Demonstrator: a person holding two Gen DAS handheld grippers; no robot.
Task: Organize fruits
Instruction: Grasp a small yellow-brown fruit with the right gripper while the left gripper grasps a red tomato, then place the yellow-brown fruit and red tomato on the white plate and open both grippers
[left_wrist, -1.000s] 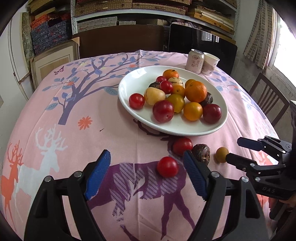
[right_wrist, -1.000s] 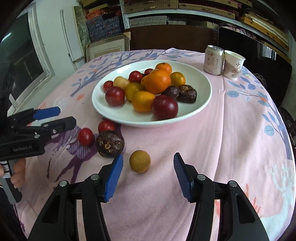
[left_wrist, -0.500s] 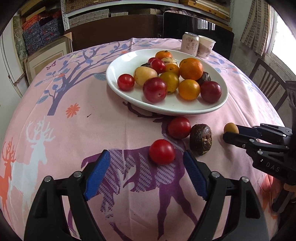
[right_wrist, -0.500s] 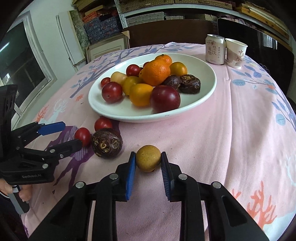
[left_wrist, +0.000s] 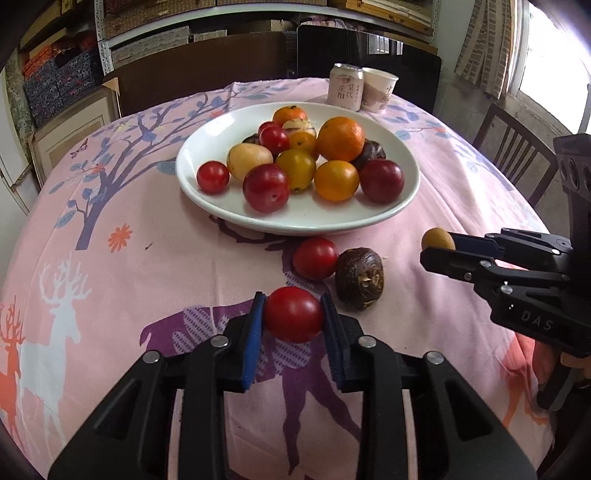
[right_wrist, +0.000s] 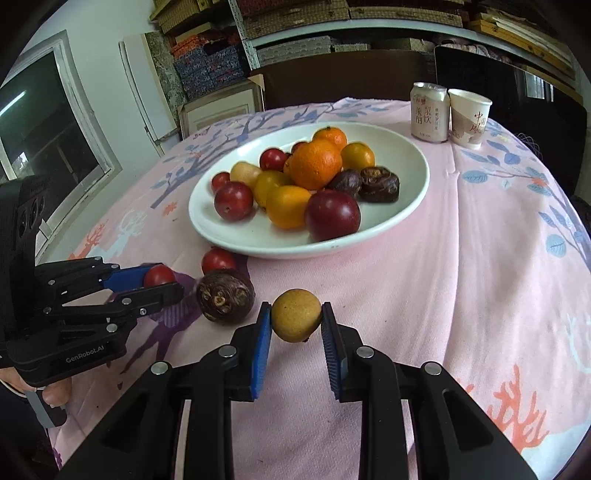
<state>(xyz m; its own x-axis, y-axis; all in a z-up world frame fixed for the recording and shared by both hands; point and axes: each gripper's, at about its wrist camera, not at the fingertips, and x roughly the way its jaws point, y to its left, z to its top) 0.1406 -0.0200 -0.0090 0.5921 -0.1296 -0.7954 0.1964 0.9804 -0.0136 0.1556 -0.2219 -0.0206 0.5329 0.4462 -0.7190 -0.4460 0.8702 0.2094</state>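
Observation:
A white plate (left_wrist: 402, 206) (right_wrist: 410, 214) in the middle of the pink cloth holds several red, yellow, orange and dark fruits. In front of it, my left gripper (left_wrist: 293, 314) is shut on a red tomato (left_wrist: 293, 314) (right_wrist: 159, 275) that rests on the cloth. To its right my right gripper (right_wrist: 296, 320) is shut on a small yellow-brown fruit (right_wrist: 296, 320) (left_wrist: 437, 239). Between the two grippers lie a second red tomato (left_wrist: 315, 257) (right_wrist: 218, 259) and a dark brown wrinkled fruit (left_wrist: 359, 278) (right_wrist: 225, 294), both loose on the cloth.
A drink can (left_wrist: 345, 90) (right_wrist: 430, 112) and a paper cup (left_wrist: 380, 94) (right_wrist: 471, 118) stand behind the plate. A wooden chair (left_wrist: 517, 155) is at the table's right side. Shelves with boxes line the back wall.
My left gripper moved forward and shut on the nearest red tomato. My right gripper shut on the yellow-brown fruit about half a second ago and has kept hold of it.

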